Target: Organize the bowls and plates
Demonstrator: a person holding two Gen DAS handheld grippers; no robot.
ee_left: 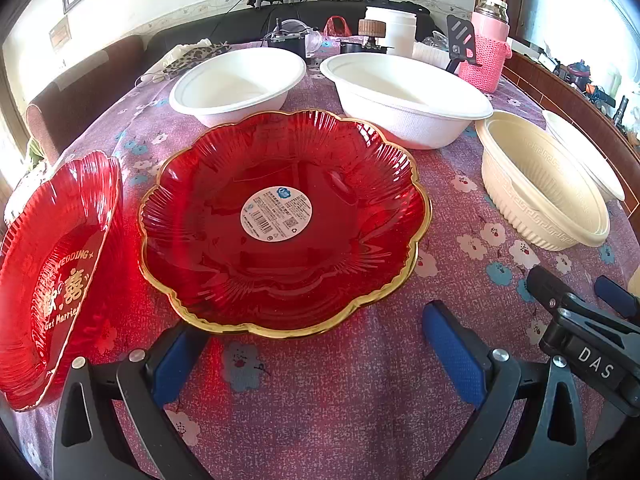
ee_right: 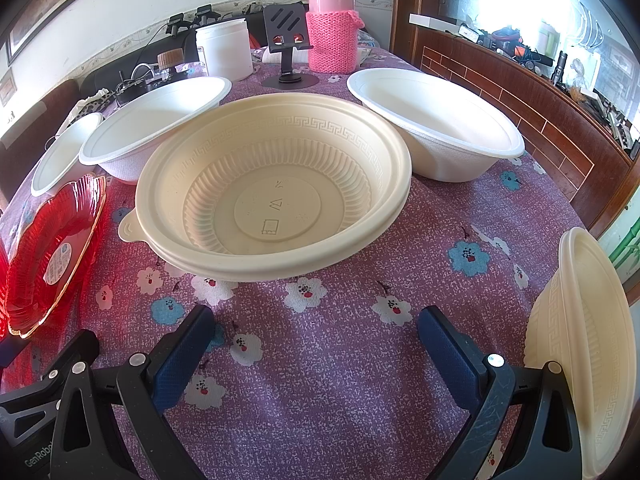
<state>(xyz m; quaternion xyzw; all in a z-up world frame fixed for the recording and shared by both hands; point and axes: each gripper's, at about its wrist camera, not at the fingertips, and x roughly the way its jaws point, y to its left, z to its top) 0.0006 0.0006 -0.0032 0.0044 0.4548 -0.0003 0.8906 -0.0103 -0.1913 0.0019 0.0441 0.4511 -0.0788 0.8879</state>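
Observation:
In the left wrist view a red scalloped plate (ee_left: 284, 220) with a gold rim lies just ahead of my open, empty left gripper (ee_left: 316, 344). A second red plate (ee_left: 52, 280) with gold lettering lies at the left. Two white bowls (ee_left: 240, 84) (ee_left: 408, 100) stand behind, a cream bowl (ee_left: 540, 180) at the right. In the right wrist view my open, empty right gripper (ee_right: 316, 340) faces the cream bowl (ee_right: 272, 188). Another cream bowl (ee_right: 588, 340) is at the right edge. White bowls (ee_right: 156, 124) (ee_right: 436, 120) stand behind; the red plate (ee_right: 52, 256) is at the left.
A purple flowered tablecloth (ee_right: 340, 360) covers the table. At the back stand a pink knit-covered flask (ee_right: 332, 28), a white jar (ee_right: 224, 48) and a black phone stand (ee_right: 288, 40). A wooden ledge (ee_right: 520, 108) with clutter runs along the right. The right gripper shows in the left view (ee_left: 580, 320).

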